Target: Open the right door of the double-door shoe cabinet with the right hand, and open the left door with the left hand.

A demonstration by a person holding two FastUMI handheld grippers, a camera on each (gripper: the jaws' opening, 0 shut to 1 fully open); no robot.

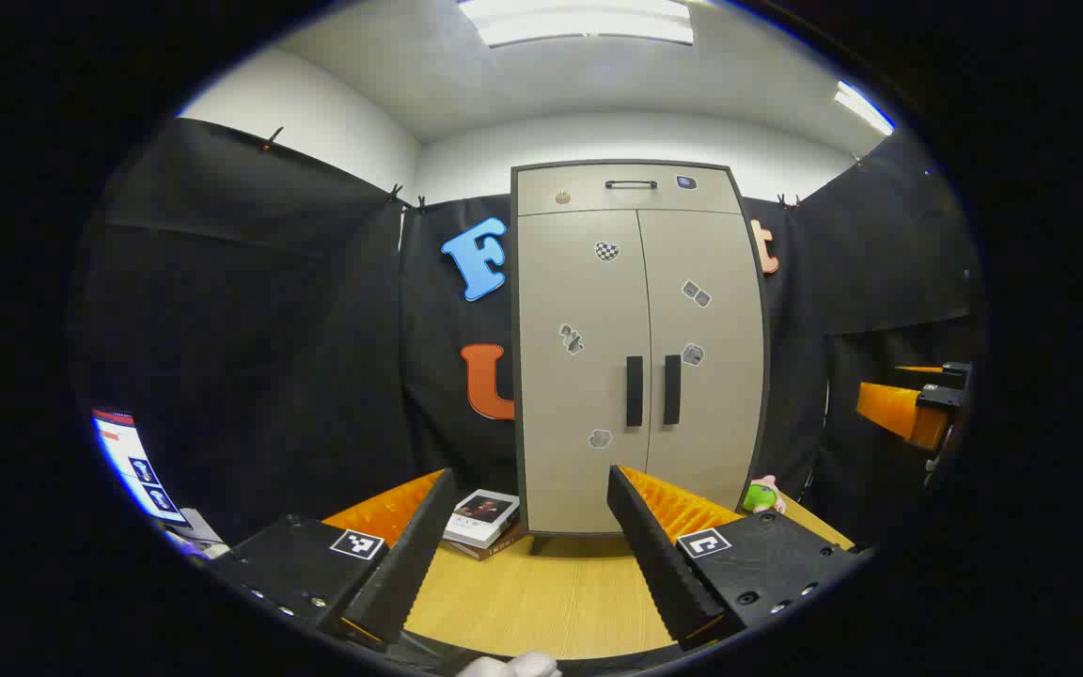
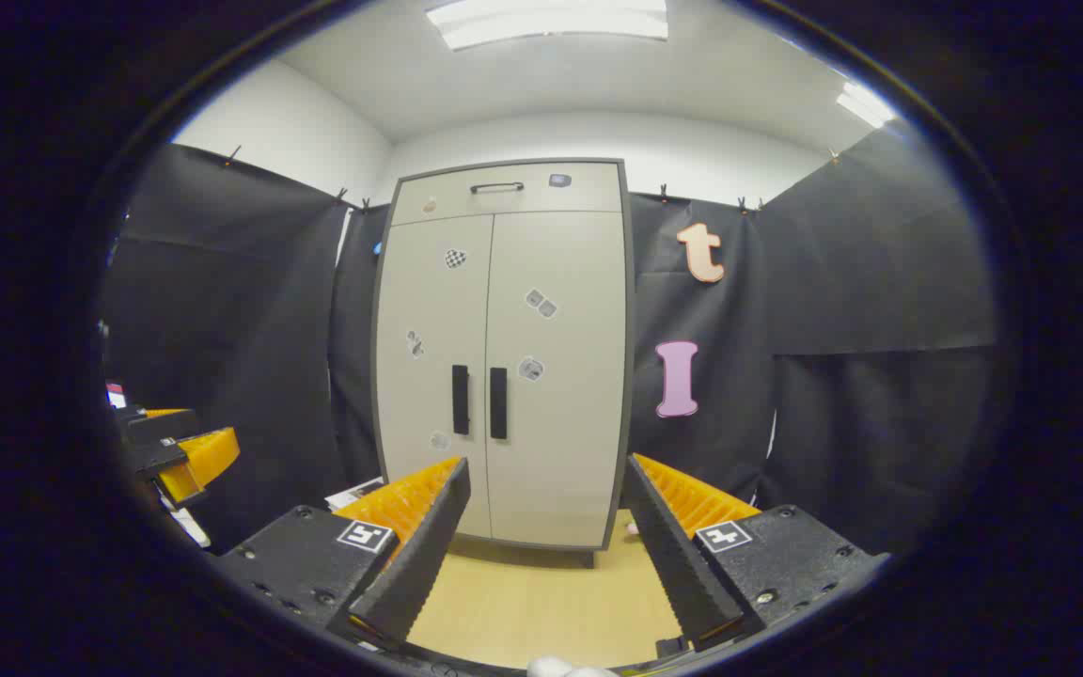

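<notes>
Left gripper view is faced by the shoe cabinet, which stands upright on the desk ahead of the left tool; both doors are shut, their two dark handles side by side. That tool's fingers are spread wide and nothing is held. A stack of books lies ahead-left, a small green toy ahead-right. The right tool is likewise held open, apart from the cabinet.
</notes>
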